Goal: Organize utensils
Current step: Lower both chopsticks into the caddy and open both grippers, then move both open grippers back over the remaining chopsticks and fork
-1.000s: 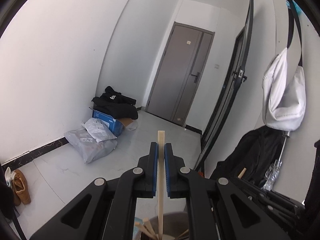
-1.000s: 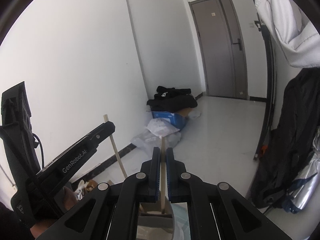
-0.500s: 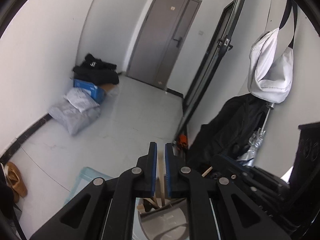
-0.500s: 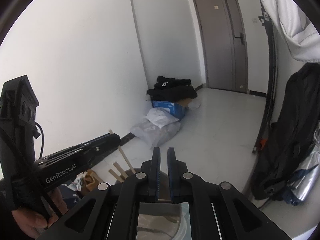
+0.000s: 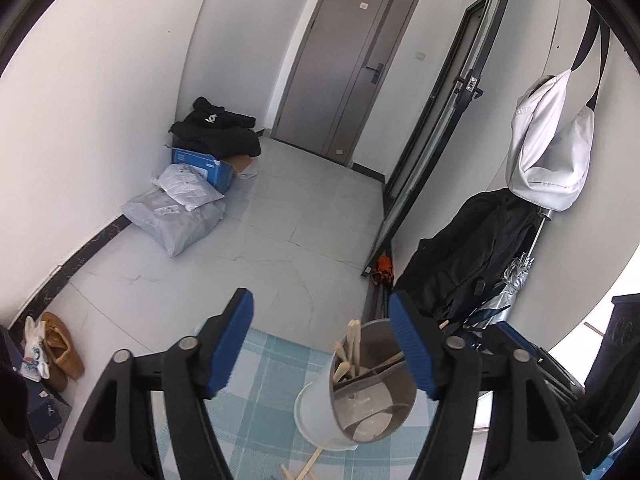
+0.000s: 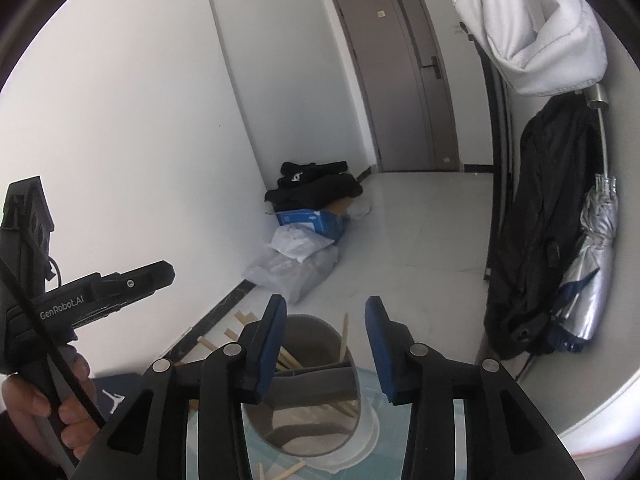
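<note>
A grey divided utensil holder (image 5: 372, 396) stands on a blue checked cloth (image 5: 264, 384) and holds several wooden sticks (image 5: 352, 346). My left gripper (image 5: 320, 340) is open and empty, just above and left of the holder. In the right wrist view the holder (image 6: 312, 384) sits right below my right gripper (image 6: 326, 340), which is open and empty, with wooden sticks (image 6: 344, 338) standing inside. The left gripper's body (image 6: 108, 292) shows at the left, held by a hand. Loose sticks (image 5: 308, 460) lie on the cloth beside the holder's base.
The table edge drops to a tiled floor (image 5: 280, 220). A blue box with black clothes (image 5: 208, 160) and grey bags (image 5: 176, 212) lie by the wall. A black coat (image 5: 472, 256), folded umbrella (image 6: 592, 264) and white bag (image 5: 548, 148) hang at the right. Shoes (image 5: 56, 344) sit at the left.
Both grippers were shut on a wooden stick each a second ago. They lowered over the holder and opened wide; the sticks now stand in the holder.
</note>
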